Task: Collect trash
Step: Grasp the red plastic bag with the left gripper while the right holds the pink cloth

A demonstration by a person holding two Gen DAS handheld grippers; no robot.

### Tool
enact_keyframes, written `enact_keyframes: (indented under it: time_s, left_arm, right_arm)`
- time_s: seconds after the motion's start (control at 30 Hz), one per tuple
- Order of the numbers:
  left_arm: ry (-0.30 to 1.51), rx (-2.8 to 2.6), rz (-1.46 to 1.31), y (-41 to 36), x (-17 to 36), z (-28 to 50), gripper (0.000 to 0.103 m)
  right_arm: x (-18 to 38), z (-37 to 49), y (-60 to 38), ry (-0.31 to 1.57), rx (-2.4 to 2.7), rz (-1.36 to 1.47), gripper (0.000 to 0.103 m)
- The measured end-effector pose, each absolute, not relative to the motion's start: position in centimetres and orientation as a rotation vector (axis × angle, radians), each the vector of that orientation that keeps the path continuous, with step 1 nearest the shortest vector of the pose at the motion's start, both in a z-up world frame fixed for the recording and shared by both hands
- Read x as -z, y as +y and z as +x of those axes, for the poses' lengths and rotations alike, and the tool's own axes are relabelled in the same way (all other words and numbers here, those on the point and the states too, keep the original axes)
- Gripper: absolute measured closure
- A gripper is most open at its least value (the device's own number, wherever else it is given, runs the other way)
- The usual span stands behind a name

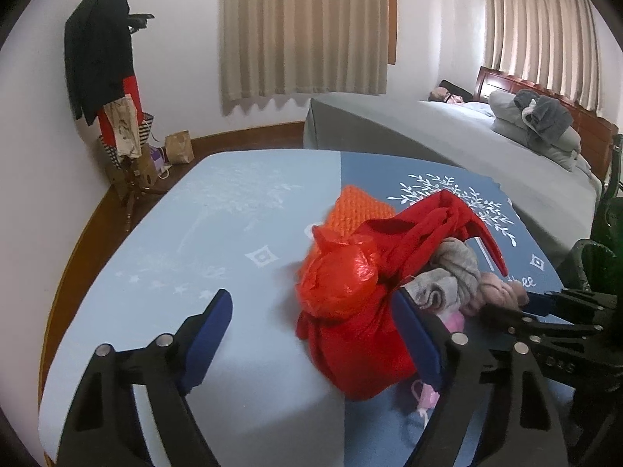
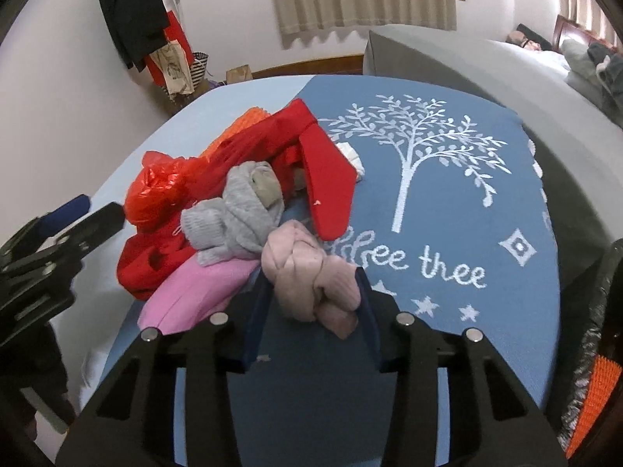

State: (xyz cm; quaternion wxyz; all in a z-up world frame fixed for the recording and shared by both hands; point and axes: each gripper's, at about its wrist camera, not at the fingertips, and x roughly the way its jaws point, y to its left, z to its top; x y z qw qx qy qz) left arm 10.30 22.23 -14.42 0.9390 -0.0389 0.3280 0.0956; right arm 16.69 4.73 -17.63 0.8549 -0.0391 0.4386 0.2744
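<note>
A crumpled red plastic bag (image 1: pixel 337 274) lies on a pile of clothes on the blue blanket (image 1: pixel 241 210); it also shows in the right wrist view (image 2: pixel 155 190). My left gripper (image 1: pixel 311 311) is open, its right finger against the red cloth under the bag, its left finger on bare blanket. My right gripper (image 2: pixel 311 295) stands around a knotted pale pink sock bundle (image 2: pixel 307 280), its fingers close on both sides. Grey socks (image 2: pixel 233 218), a red garment (image 2: pixel 311 155) and a pink cloth (image 2: pixel 198 292) lie in the pile.
An orange knit piece (image 1: pixel 358 210) sits behind the pile. A grey bed (image 1: pixel 447 144) with pillows stands at the right. A coat rack (image 1: pixel 105 78) with bags is at the far left wall. A black bag edge (image 2: pixel 599 330) shows at the right.
</note>
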Motion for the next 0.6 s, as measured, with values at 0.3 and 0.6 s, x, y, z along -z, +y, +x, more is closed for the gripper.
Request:
enact_keyframes:
  time_s: [0.3,0.6]
  left_arm:
    - [0.688,-0.167,-0.081,21.9,15.3,12.3,0.033]
    - [0.707,-0.124,-0.101,22.0,15.8,13.3,0.062]
  right_arm:
    - [16.0,15.8,2.6,0.89,-0.539,-0.082,0.062]
    - [15.4,15.9,1.8,0.896,-0.522,-0.059,0.062]
